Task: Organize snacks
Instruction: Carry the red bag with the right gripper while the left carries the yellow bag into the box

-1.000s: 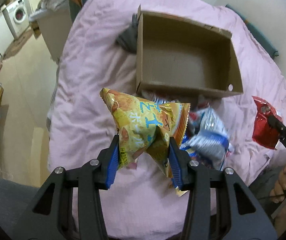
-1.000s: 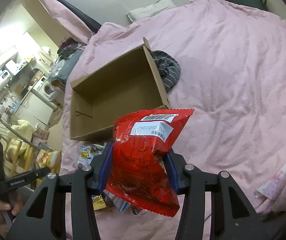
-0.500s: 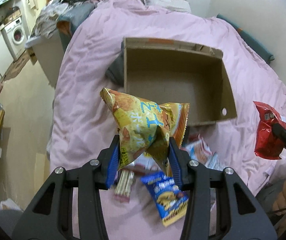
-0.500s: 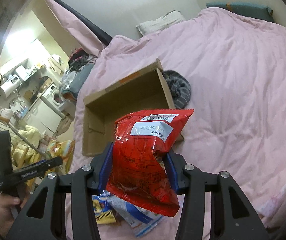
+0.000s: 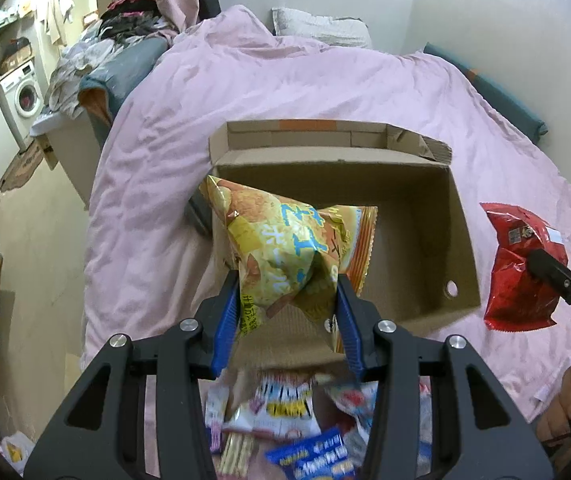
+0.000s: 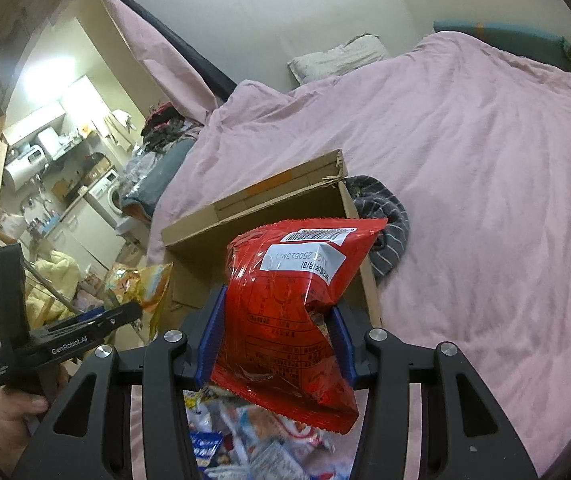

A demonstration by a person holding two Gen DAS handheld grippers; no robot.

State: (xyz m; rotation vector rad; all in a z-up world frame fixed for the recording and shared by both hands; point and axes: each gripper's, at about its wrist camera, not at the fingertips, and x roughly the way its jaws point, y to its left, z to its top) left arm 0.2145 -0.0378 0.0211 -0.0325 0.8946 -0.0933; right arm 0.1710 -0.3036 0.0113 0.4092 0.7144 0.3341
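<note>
Near cardboard box (image 5: 461, 240): left gripper (image 5: 287, 316) pinches yellow snack bag (image 5: 285, 248), right gripper (image 6: 275, 340) red bag (image 6: 289, 320); light, crinkly, slippery, crushable; grip mid-body.

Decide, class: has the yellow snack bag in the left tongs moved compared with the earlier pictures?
Yes. The yellow snack bag has travelled forward toward the cardboard box: earlier it hung short of the box's near wall, now it overlaps the opening.

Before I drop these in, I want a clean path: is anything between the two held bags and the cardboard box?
Nothing visible. The yellow bag and red bag hang over the loose snack pile; the cardboard box looks open-topped and empty.
</note>
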